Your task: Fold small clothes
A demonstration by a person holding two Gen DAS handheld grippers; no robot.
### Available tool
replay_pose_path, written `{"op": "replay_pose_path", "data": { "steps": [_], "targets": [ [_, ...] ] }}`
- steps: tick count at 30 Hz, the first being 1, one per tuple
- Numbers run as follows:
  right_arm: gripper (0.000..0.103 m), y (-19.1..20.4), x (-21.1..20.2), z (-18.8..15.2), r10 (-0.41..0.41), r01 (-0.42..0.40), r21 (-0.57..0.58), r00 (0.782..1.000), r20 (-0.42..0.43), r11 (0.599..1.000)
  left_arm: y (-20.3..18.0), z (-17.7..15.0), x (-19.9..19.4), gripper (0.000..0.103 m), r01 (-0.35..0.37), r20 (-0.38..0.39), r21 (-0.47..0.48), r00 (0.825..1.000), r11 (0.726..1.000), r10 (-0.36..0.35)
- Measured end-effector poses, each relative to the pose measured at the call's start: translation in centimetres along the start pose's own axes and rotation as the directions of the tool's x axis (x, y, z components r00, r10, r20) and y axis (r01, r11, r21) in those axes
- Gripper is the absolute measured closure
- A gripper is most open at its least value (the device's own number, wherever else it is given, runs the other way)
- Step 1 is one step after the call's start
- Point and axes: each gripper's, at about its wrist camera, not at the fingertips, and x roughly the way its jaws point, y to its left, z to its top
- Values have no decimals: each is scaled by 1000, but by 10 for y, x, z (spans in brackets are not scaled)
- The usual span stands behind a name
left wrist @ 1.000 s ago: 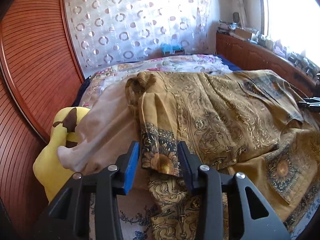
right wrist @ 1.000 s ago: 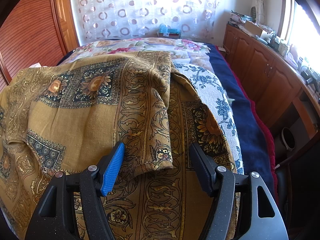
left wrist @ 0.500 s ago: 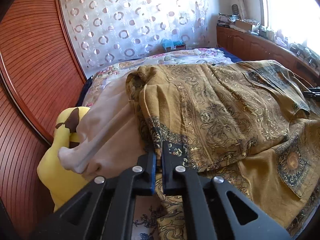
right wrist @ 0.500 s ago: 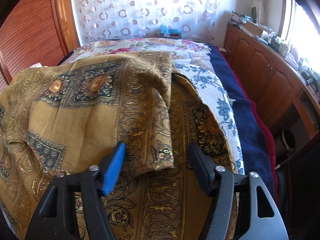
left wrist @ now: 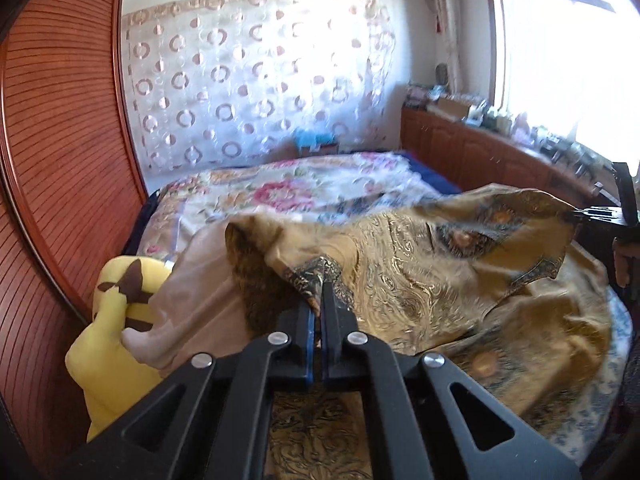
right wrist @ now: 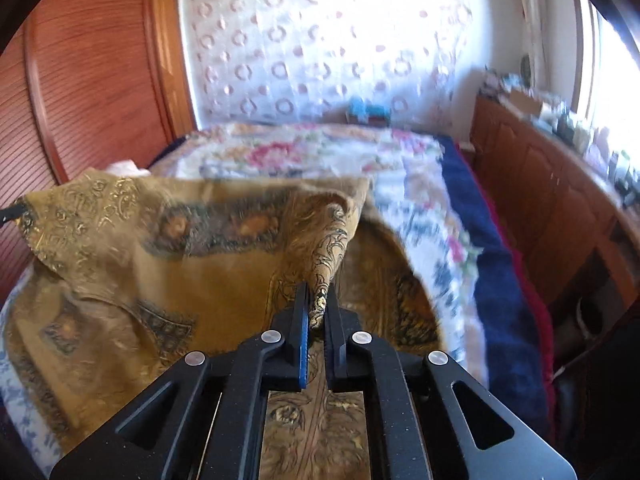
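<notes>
Left gripper (left wrist: 321, 300): fingers are pressed together on a patterned corner of the ochre cloth (left wrist: 440, 280).
Right gripper (right wrist: 316, 312): fingers are pinched on another gathered edge of the cloth (right wrist: 160, 264).
Cloth: it is lifted at both gripped points, the rest draped over the bed (left wrist: 288, 188).
Beside the bed: a yellow plush toy (left wrist: 108, 344) is seen against the wooden wardrobe (left wrist: 52, 160).

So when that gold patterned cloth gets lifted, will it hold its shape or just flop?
Probably flop: the gold patterned cloth sags in soft folds between the left gripper and right gripper, both shut on it. It looks thin and light, bunching easily at each pinch. Unlikely to slip; the weave looks textured.
</notes>
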Motion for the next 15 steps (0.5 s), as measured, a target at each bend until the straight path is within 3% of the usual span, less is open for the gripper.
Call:
{"op": "replay_pose_path", "data": {
  "steps": [4,9,15],
  "targets": [
    [100,-1,-44,6,14,-13,-27,999,37,1000,-1,0,-28,103,29,44,-16,999,999,-28],
    [100,-7,-92,-12,17,-15,-34,999,45,999,-3,-12,-69,103,64,88,-27,994,998,-62],
    [100,-13,-120,-47,17,-17,-4,999,29,1000,-4,-46,-91,103,85,52,-62,995,994,-82]
  ]
}}
